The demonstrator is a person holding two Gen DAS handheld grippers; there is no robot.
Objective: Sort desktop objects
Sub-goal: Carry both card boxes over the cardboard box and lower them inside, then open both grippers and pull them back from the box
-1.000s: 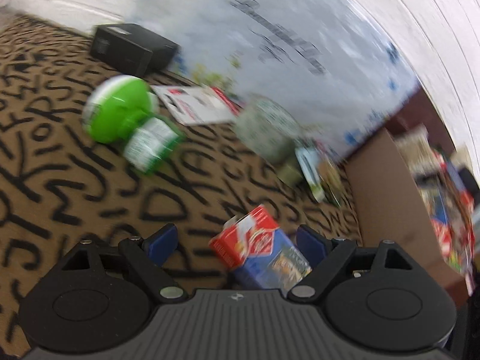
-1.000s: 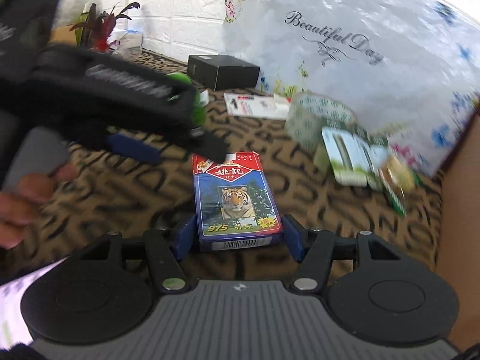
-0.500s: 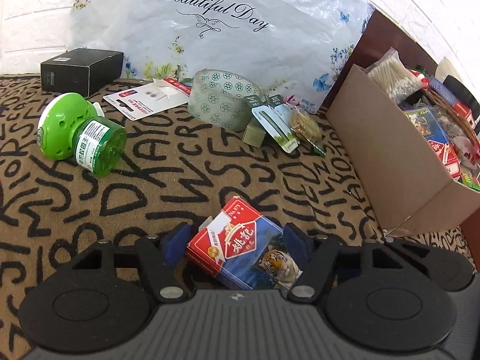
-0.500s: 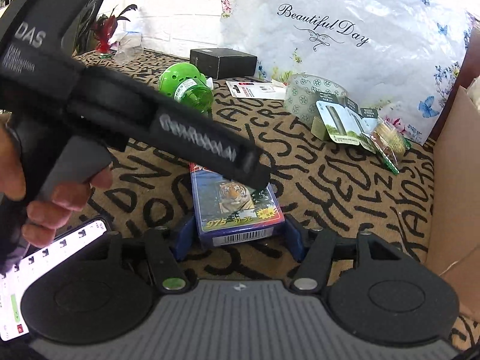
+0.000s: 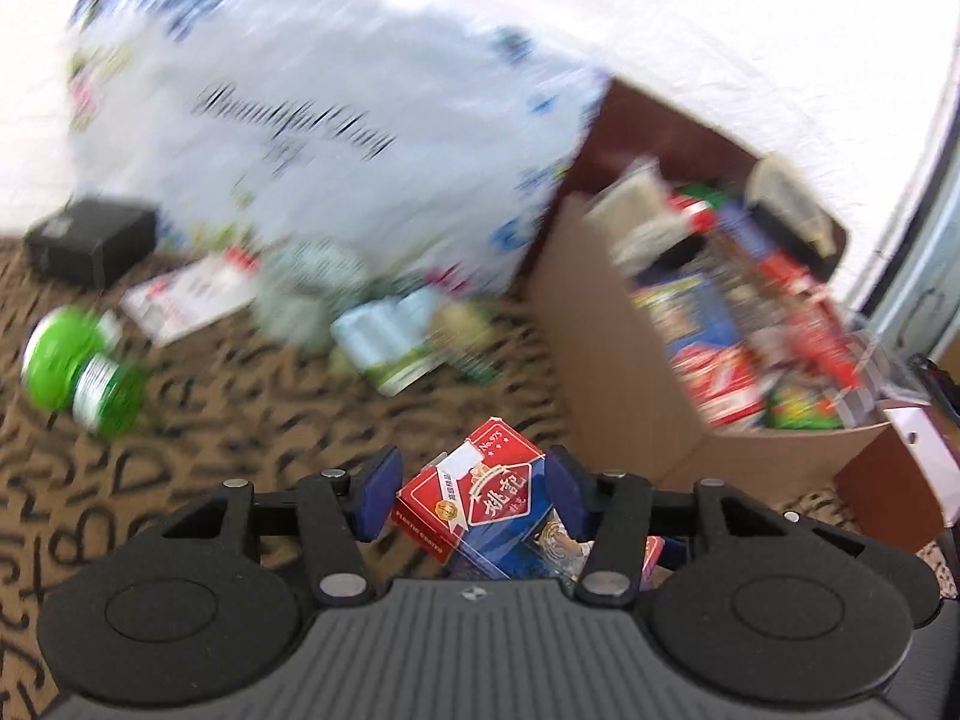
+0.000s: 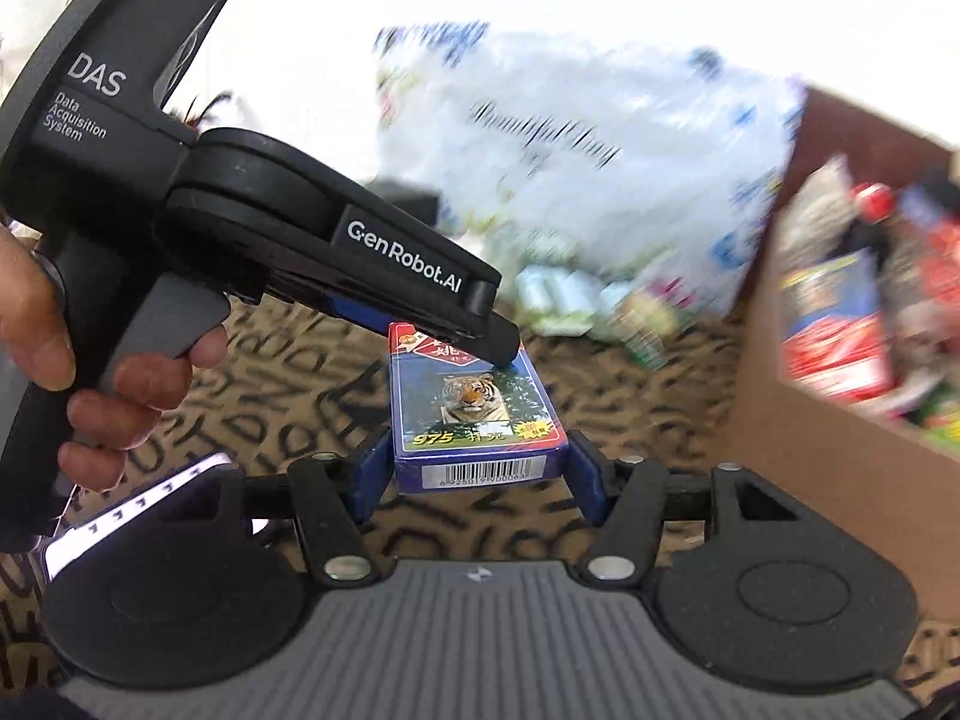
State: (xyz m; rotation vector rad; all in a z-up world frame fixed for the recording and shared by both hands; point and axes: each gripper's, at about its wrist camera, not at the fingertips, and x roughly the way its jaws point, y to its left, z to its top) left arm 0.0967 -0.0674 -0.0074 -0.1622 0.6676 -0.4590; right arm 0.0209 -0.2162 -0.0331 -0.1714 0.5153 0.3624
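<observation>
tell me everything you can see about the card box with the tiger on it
The blue and red cardboard playing-card box shows a tiger photo, a red label, "975" and a barcode end. It looks glossy, closed and undamaged. It hangs above the letter-patterned tablecloth, held at both ends: the left gripper and the right gripper each clamp it between blue jaws.

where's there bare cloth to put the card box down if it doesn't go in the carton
Bare patterned cloth lies between the green bottle and the left gripper, and in front of the carton. The far strip under the white bag is crowded with packets. The carton is nearly full.
</observation>
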